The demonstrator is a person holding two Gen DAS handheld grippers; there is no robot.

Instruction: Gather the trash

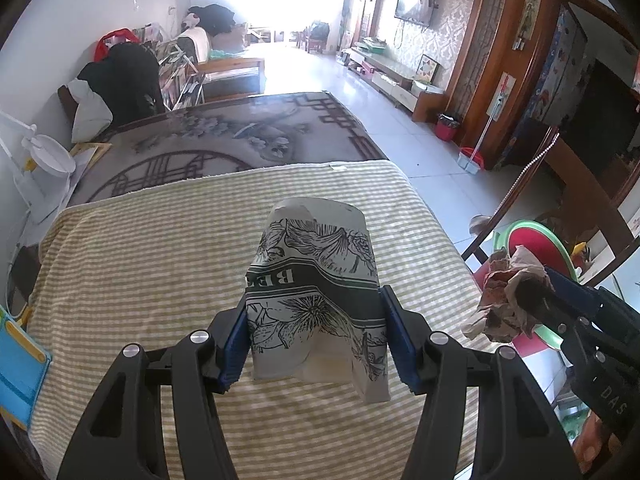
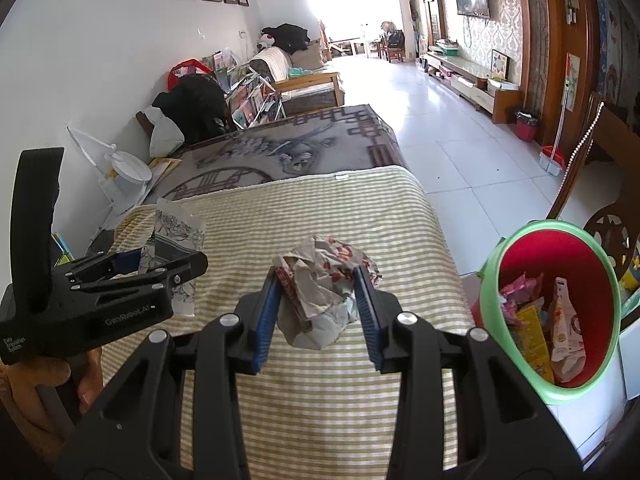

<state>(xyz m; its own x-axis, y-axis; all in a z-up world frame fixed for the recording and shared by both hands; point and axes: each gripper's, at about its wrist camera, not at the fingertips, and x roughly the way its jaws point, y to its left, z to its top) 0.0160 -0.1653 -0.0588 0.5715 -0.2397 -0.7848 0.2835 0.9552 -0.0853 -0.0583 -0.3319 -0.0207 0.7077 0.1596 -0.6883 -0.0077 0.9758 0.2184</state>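
Note:
My left gripper (image 1: 314, 308) is shut on a flattened paper cup (image 1: 316, 280) printed with black flowers, held above the striped cloth (image 1: 160, 280). The cup also shows at the left of the right wrist view (image 2: 176, 236), in the left gripper (image 2: 136, 264). My right gripper (image 2: 316, 284) is shut on a crumpled paper wrapper (image 2: 320, 280) with red print, above the cloth. It shows at the right of the left wrist view (image 1: 508, 300). A red bin with a green rim (image 2: 492, 276) stands right of the table and holds several wrappers.
The striped cloth covers the near table (image 2: 340, 208); a grey patterned cloth (image 2: 288, 148) covers the far part. A white lamp (image 2: 124, 172) stands at the left edge. A wooden chair (image 2: 600, 184) stands behind the bin. A tiled floor (image 2: 460, 140) runs to the right.

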